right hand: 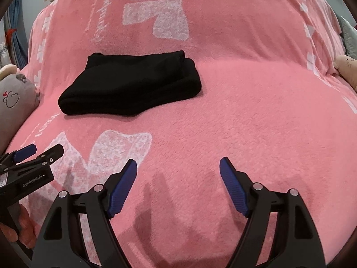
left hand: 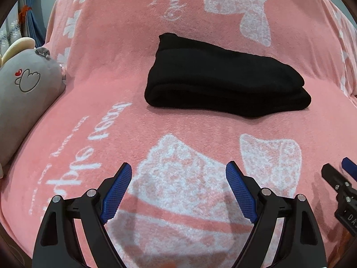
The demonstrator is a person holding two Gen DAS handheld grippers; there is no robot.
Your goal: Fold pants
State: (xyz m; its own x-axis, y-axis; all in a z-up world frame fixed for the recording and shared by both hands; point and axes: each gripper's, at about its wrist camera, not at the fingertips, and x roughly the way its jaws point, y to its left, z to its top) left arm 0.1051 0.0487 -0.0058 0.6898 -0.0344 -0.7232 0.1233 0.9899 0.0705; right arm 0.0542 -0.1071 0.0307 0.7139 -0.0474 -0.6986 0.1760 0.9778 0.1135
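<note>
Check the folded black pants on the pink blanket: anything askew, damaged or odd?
Nothing stands out. The black folded fabric pants lie as a compact stack on the pink fleece blanket, layers roughly aligned. Both the left gripper and right gripper are open and clear of them.

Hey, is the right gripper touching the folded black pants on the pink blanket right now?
Apart. In the right wrist view, the right gripper stands open and empty, with bare pink fleece blanket between its fingertips and the folded black pants.
</note>
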